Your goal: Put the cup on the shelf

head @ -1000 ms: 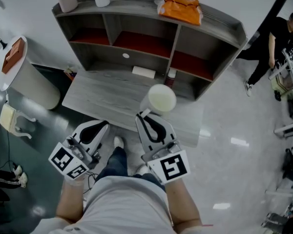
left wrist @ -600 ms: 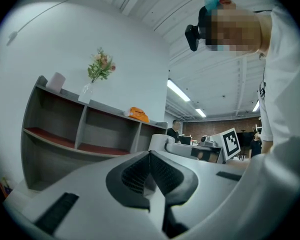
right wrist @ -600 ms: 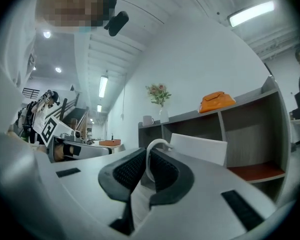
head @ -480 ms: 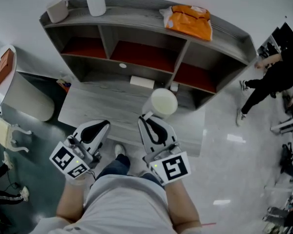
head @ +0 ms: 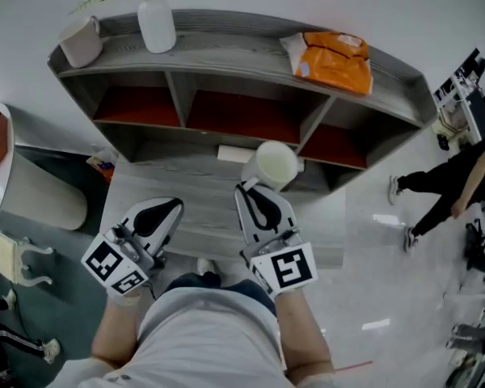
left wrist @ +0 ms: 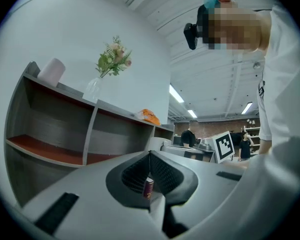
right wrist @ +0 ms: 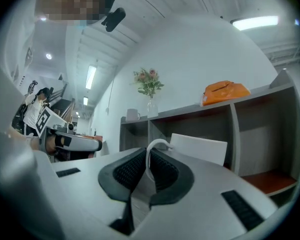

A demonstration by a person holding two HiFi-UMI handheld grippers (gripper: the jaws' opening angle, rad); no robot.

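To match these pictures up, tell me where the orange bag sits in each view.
Head view: orange bag upper right, on the shelf top.
Left gripper view: orange bag small, near centre, on that top's far end.
Right gripper view: orange bag right of centre, on that top.
Shared landmark: flower vase on the same top.

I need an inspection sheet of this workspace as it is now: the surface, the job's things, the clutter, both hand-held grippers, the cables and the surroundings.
Surface: grey wooden desk below a grey shelf with red-floored compartments.
Job's things: white cup, held over the desk in front of the shelf, not yet on it.
Clutter: mug, vase with flowers and orange bag on the shelf top; white box on the desk.
Grippers: right hand-held gripper shut on the cup's handle; left hand-held gripper shut, empty.
Cables: nothing seen.
Surroundings: a person on the glossy floor at right.
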